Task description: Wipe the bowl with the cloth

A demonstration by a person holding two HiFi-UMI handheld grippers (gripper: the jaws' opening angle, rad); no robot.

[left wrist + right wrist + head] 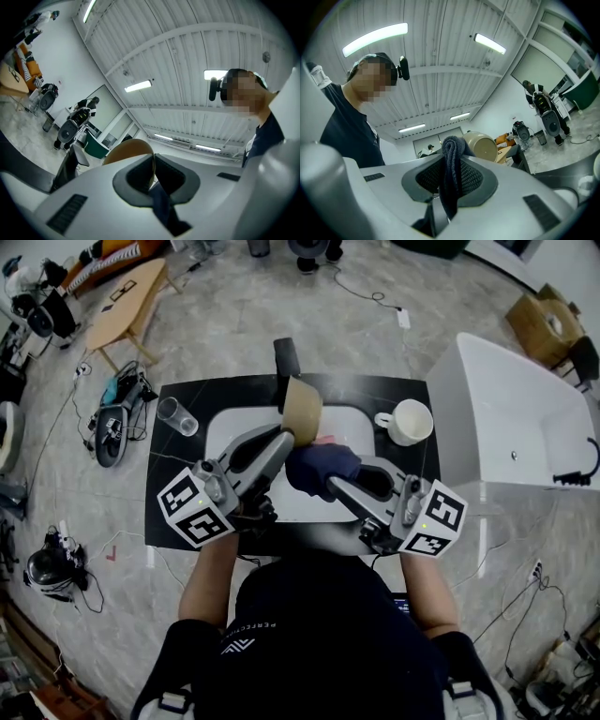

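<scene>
Over the white sink (230, 427) I hold a tan bowl (303, 408) tipped on its side, its rim pinched in my left gripper (289, 433), which is shut on it. In the left gripper view the bowl's thin wall (133, 149) stands between the dark pads. My right gripper (330, 484) is shut on a dark blue cloth (322, 468), bunched just below and right of the bowl. The cloth (452, 161) hangs between the pads in the right gripper view, with the bowl (482, 146) right behind it.
A clear glass (177, 415) stands on the black counter (169, 512) at the left, and a white mug (407, 422) at the right. A black faucet (286, 360) rises behind the sink. A white bathtub (525, 409) lies to the right.
</scene>
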